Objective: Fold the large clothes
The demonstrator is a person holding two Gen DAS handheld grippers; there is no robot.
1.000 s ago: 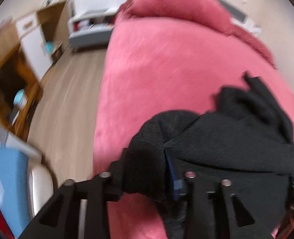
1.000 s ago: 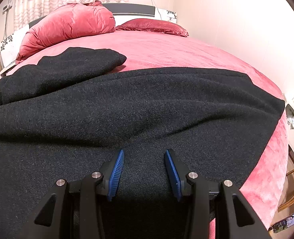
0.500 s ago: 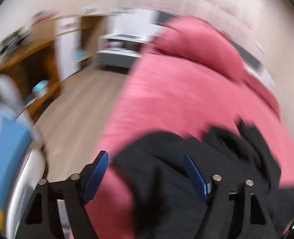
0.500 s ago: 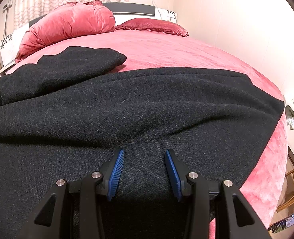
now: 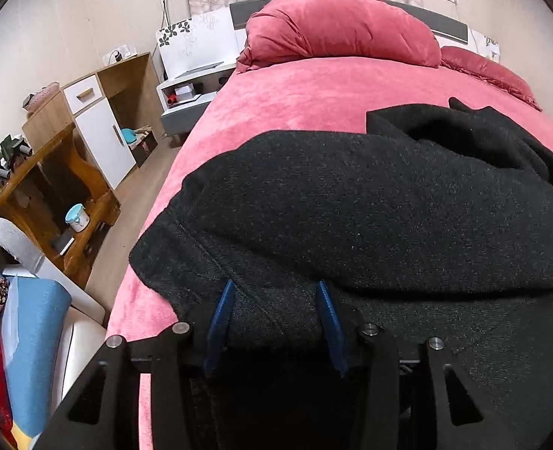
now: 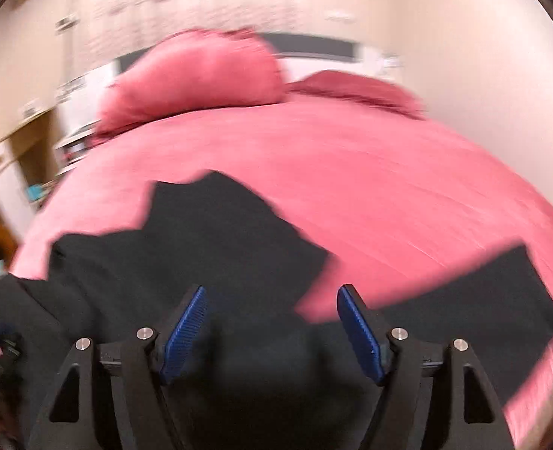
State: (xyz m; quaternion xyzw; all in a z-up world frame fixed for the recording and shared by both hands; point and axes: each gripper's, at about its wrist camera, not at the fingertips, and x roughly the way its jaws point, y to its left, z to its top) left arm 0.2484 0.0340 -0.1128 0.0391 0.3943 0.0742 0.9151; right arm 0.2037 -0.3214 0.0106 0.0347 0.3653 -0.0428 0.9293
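A large black woollen coat (image 5: 370,202) lies spread on a pink bed (image 5: 313,93). My left gripper (image 5: 274,292) hangs low over the coat's near left edge. Its jaws stand apart with a thick fold of the cloth between the blue pads, and I cannot tell whether they press it. In the blurred right wrist view the coat (image 6: 209,247) lies below my right gripper (image 6: 270,300), which is open wide and holds nothing.
Pink pillows (image 5: 336,30) lie at the head of the bed. A white nightstand (image 5: 190,90), a wooden cabinet (image 5: 96,127) and a wooden table (image 5: 51,195) stand left of the bed on a wooden floor. Blue cloth (image 5: 32,345) lies at near left.
My left gripper let go of the coat's edge, opened wide, then came down over a fold of it. My right gripper opened wider and lifted back from the coat with fast motion.
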